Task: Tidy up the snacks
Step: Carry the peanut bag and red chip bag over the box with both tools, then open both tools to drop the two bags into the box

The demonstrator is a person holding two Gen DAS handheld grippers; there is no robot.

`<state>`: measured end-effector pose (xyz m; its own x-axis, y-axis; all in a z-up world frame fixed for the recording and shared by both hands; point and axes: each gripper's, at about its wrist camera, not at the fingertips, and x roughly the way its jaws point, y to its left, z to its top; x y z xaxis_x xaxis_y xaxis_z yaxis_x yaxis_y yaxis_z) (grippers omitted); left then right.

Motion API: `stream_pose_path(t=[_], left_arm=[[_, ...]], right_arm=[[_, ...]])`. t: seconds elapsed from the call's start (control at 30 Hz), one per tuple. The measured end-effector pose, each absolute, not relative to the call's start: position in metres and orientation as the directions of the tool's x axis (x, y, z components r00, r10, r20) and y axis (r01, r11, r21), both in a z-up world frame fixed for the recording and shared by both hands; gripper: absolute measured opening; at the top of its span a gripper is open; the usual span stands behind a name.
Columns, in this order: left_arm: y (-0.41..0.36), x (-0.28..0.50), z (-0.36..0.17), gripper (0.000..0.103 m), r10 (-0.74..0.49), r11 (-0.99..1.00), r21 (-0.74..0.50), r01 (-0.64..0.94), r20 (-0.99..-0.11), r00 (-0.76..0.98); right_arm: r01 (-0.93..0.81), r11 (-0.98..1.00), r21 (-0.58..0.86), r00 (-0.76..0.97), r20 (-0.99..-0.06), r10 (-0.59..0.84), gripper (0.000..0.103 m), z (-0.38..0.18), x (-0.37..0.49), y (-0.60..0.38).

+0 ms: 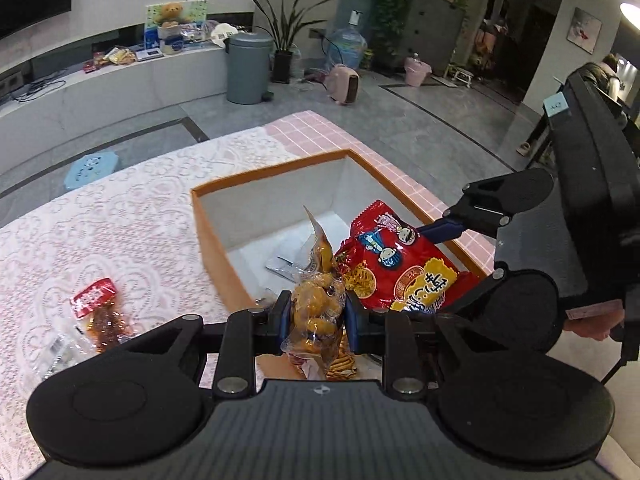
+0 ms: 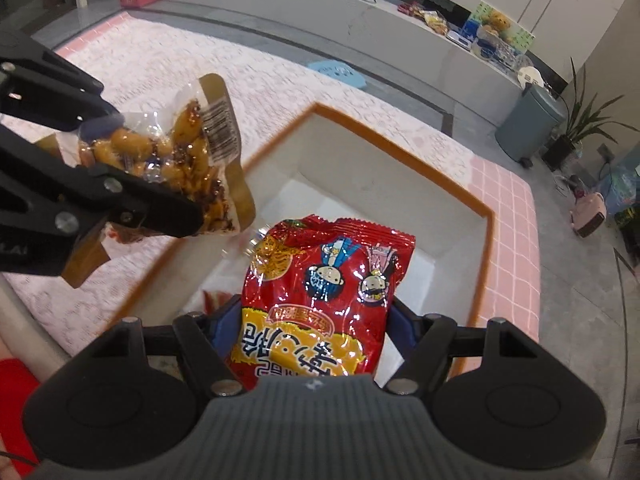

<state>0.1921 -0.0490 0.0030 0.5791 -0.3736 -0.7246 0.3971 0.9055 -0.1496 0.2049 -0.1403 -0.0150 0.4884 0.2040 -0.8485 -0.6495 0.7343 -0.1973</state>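
Had left gripper (image 1: 316,312) pinched tight on clear pack (image 1: 316,304), right gripper (image 2: 316,328) clamped wide across red noodle bag (image 2: 320,292); both hung over orange box (image 1: 208,236), frame centre; bag's long axis ran lengthwise into box

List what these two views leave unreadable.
- Box contents: both views, mostly hidden by the red bag and clear pack.
- Red bag's lower end: right wrist view, behind the right gripper body.
- Small packet on the cloth: left wrist view, label too small.
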Motion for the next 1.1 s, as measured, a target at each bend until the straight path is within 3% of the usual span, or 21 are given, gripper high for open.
stream_pose_path(t=[1.1], left_arm=[[-0.101,0.255,-0.047,0.029,-0.322,0.867,-0.015,0.498,-0.780,0.537]], right_arm=[[-0.725,0.609,-0.320,0.520,-0.835,0.180,0.072,-0.068,0.261,-0.165]])
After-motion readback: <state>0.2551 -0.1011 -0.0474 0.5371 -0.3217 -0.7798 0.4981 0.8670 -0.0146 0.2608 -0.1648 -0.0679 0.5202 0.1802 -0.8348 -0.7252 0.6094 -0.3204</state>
